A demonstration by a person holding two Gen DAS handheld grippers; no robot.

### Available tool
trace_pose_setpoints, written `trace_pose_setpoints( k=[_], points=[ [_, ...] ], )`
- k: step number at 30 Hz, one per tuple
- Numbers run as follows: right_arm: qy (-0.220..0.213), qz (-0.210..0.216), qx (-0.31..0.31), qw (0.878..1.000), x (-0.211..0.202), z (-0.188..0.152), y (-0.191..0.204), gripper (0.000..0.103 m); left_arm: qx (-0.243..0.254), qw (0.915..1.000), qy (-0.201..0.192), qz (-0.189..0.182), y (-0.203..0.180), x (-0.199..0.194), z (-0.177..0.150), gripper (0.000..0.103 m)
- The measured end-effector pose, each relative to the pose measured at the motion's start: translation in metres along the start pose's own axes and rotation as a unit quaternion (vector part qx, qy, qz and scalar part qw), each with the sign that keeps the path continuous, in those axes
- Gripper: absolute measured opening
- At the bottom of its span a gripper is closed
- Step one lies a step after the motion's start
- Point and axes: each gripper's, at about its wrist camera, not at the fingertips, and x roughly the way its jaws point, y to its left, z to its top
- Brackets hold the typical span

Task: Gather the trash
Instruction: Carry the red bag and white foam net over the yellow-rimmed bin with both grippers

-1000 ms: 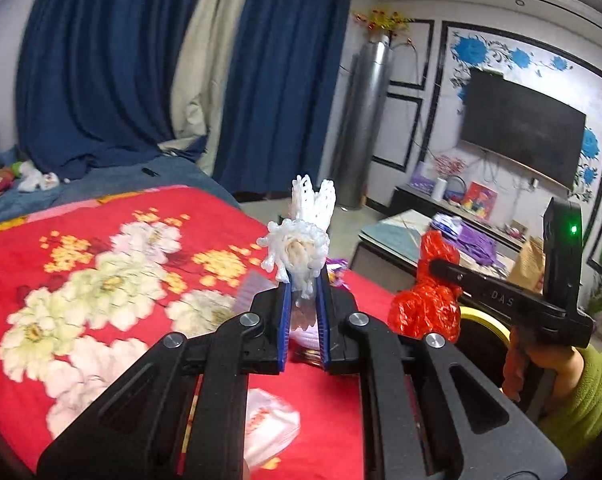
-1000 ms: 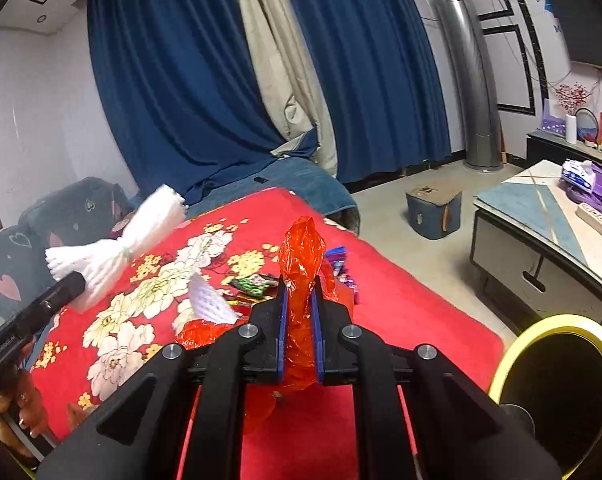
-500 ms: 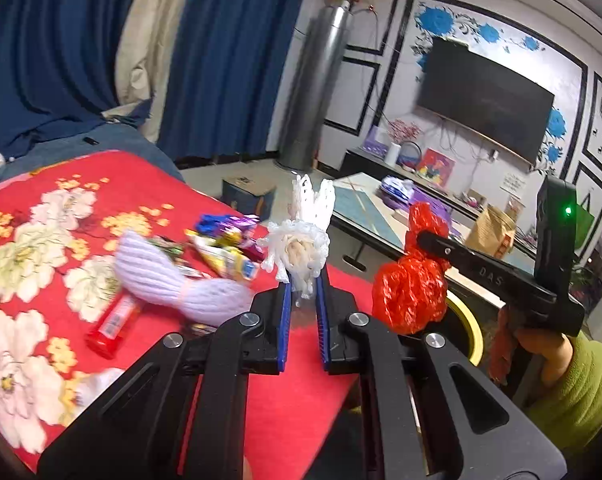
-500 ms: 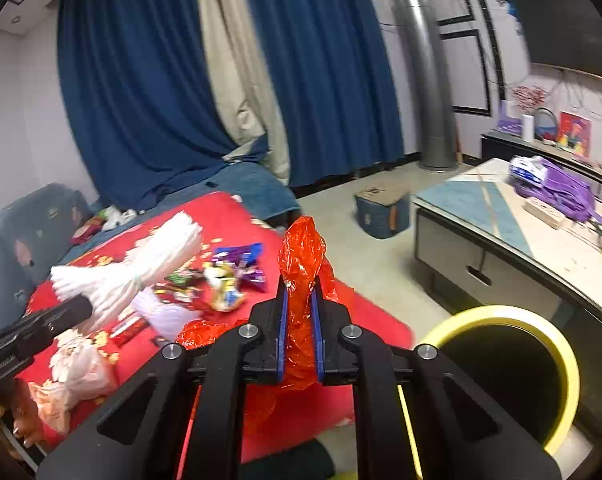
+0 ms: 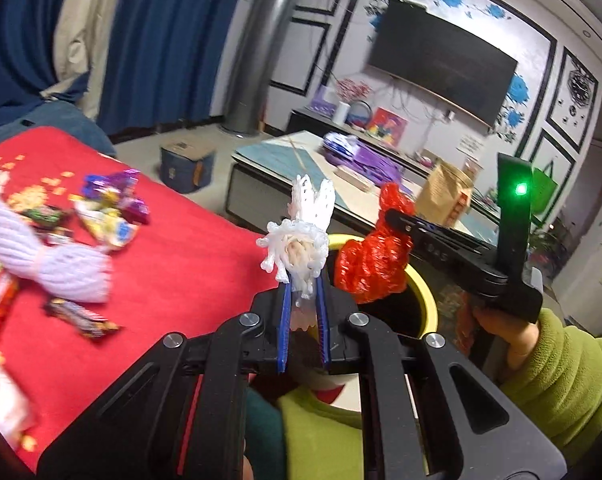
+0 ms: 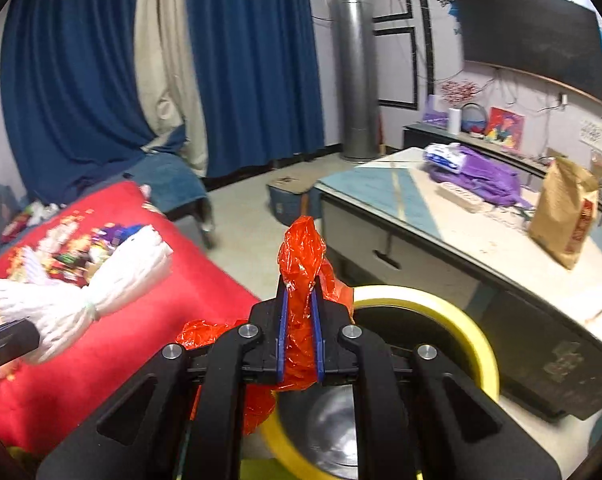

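The right claw [image 6: 299,308], pinching the red plastic bag [image 6: 301,256], sits nearer the yellow-rimmed bin [image 6: 453,312] at 3 o'clock; the left claw [image 5: 303,296] pinches white foam netting [image 5: 297,248].

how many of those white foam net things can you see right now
2: one white foam net clamped in the left gripper, another lying on the red blanket among wrappers. More may be hidden.

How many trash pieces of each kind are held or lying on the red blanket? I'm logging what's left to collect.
White foam nets: 2, one in the left gripper and one on the blanket
Red plastic bags: 1, in the right gripper
Snack wrappers on the blanket: roughly 5; blur prevents an exact count
Total: about 8
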Motion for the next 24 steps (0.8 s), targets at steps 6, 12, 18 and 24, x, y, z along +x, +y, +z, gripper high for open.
trace_pose_setpoints(
  k=[6,12,18,24],
  points=[
    [0.008,-0.032,0.005,0.999,0.01,-0.01,-0.027,0.01,0.006,0.9986,0.04,-0.033,-0.017,0.047,-0.006,0.007],
    [0.026,-0.06,0.0,0.998,0.023,-0.021,-0.051,0.01,0.009,0.9963,0.072,-0.046,-0.023,0.083,-0.009,0.007],
    [0.042,-0.087,-0.018,0.995,0.034,-0.029,-0.068,0.011,0.019,0.9928,0.104,-0.056,-0.031,0.12,-0.012,0.007],
    [0.058,-0.089,0.007,0.994,0.037,-0.033,-0.085,0.012,0.027,0.9897,0.125,-0.065,-0.036,0.15,-0.015,0.007]
  ],
)
